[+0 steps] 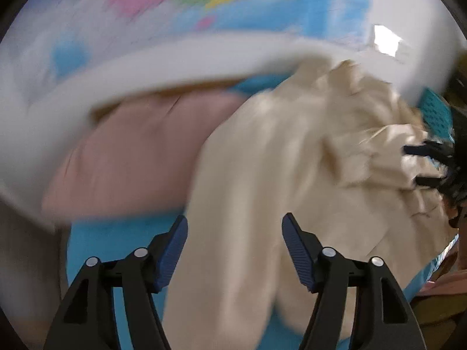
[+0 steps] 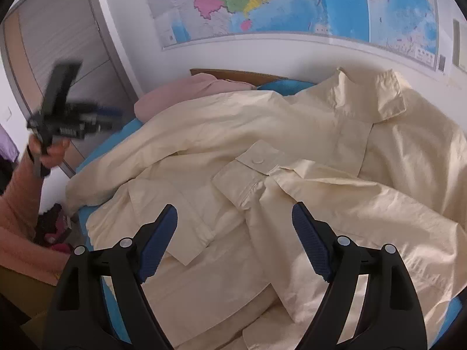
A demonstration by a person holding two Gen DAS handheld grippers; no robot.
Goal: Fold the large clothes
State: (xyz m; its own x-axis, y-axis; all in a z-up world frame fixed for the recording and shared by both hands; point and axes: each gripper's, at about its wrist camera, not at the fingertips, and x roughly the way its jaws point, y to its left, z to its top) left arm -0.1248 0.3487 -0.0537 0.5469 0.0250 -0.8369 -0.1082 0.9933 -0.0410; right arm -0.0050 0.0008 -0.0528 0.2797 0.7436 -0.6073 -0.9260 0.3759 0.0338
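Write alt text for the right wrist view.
A cream jacket lies rumpled across a blue-covered surface, with the open right tool empty above it. At left a hand holds the blurred left tool; a pink garment and wall map sit behind.

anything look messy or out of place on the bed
The cream jacket lies rumpled across the blue bed sheet, a cuffed sleeve thrown over its front, not yet folded flat. A pink garment sits bunched by the wall.

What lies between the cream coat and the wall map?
In the right wrist view: a pink garment and blue sheet behind the cream coat, then bare white wall below the map.
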